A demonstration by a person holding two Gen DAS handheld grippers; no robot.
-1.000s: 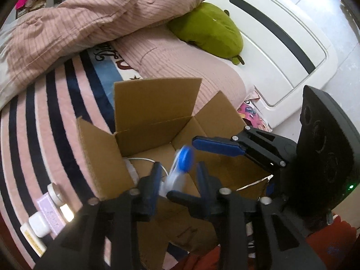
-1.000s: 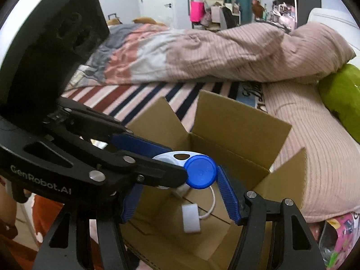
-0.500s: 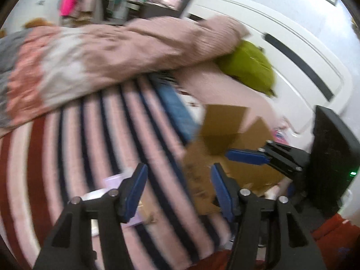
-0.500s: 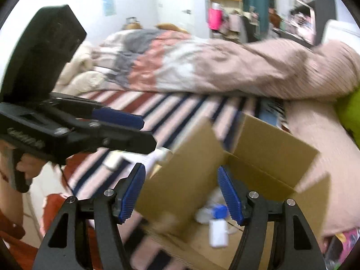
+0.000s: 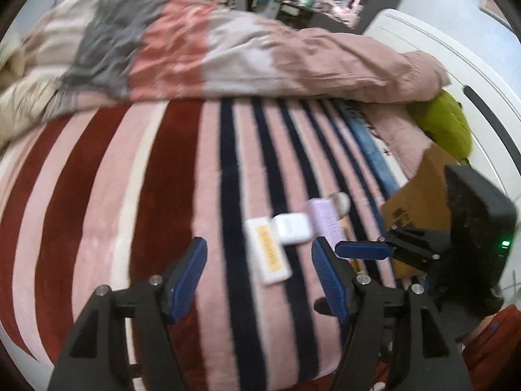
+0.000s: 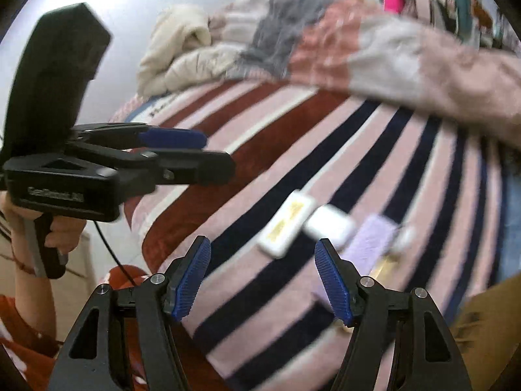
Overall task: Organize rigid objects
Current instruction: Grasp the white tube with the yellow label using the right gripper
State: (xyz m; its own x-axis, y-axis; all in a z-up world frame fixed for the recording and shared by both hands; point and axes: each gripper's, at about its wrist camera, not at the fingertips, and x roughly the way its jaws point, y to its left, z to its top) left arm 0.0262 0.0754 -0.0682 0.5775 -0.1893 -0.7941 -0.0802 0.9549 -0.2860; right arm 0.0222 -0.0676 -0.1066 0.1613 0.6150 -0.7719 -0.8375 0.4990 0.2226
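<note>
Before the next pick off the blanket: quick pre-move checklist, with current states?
1. Left gripper empty and open: ok, jaws spread with nothing between them.
2. Right gripper empty and open: ok, same.
3. Targets in view: ok. White-and-yellow flat box, white case and lilac box lie side by side on the striped blanket.
4. Room to grip one item alone: cannot tell; the three look close together or touching, and the frames are blurred.
5. Grippers apart from each other: ok, but the right one sits close beside the left in the left view.
6. Cardboard box reachable: cannot tell; only an outer side shows.
</note>
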